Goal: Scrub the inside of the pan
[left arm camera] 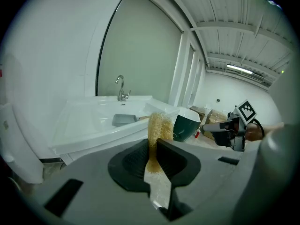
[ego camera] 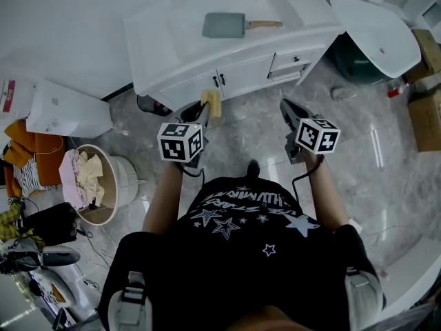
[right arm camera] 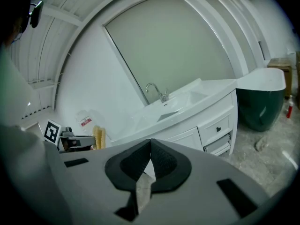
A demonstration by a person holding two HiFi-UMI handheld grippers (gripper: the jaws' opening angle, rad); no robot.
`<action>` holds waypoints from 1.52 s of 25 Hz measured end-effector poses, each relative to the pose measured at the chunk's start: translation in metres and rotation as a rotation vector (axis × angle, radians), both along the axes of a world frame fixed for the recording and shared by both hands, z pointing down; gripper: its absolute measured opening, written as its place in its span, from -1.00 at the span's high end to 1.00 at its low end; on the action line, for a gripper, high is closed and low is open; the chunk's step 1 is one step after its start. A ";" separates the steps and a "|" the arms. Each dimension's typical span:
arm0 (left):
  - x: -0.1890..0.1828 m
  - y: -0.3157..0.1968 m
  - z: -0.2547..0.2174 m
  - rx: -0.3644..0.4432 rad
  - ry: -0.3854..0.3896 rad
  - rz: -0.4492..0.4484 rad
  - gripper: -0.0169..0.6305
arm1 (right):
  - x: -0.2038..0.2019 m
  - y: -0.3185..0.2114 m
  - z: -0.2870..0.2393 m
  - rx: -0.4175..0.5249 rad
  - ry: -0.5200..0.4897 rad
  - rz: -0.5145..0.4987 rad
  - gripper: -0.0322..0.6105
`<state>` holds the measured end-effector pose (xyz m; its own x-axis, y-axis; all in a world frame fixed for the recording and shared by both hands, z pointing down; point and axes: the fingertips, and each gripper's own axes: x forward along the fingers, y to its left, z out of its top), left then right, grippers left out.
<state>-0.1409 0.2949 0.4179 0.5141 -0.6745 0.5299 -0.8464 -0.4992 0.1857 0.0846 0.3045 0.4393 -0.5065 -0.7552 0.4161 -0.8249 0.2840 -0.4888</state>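
A grey square pan (ego camera: 224, 25) with a wooden handle lies in the white sink basin (ego camera: 180, 29), and it also shows in the left gripper view as the pan (left arm camera: 124, 120). My left gripper (ego camera: 204, 109) hangs in front of the cabinet, shut on a yellow fibrous sponge (ego camera: 213, 102). In its own view the sponge (left arm camera: 159, 124) sticks up from the pinched jaws of the left gripper (left arm camera: 153, 143). My right gripper (ego camera: 286, 107) is level with it to the right, shut and holding nothing; in its own view the right gripper (right arm camera: 150, 146) has its pads together. Both are well short of the pan.
The white vanity (ego camera: 227, 71) with doors and drawers stands ahead, with a faucet (left arm camera: 121, 88) at the back. A dark green tub (ego camera: 375, 36) with a white rim is at right, beside cardboard boxes (ego camera: 427, 112). A bucket of cloths (ego camera: 93, 185) sits on the grey floor at left.
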 end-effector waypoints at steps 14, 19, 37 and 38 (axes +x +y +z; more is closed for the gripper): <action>0.004 -0.057 -0.001 -0.013 -0.001 -0.131 0.78 | 0.042 -0.060 0.008 -0.003 0.009 -0.026 0.88; 0.012 -0.092 0.004 -0.016 0.017 -0.125 0.78 | 0.046 -0.089 0.012 -0.011 0.015 -0.017 0.88; 0.008 -0.286 0.030 -0.082 0.075 -0.108 0.78 | 0.026 -0.274 0.015 -0.021 0.045 -0.023 0.88; 0.007 -0.294 0.031 -0.084 0.081 -0.101 0.78 | 0.023 -0.284 0.016 -0.025 0.050 -0.025 0.88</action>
<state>-0.1337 0.0005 0.4488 0.4896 -0.6797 0.5462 -0.8718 -0.3922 0.2934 0.1074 0.0207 0.4549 -0.5035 -0.7315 0.4597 -0.8412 0.2935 -0.4542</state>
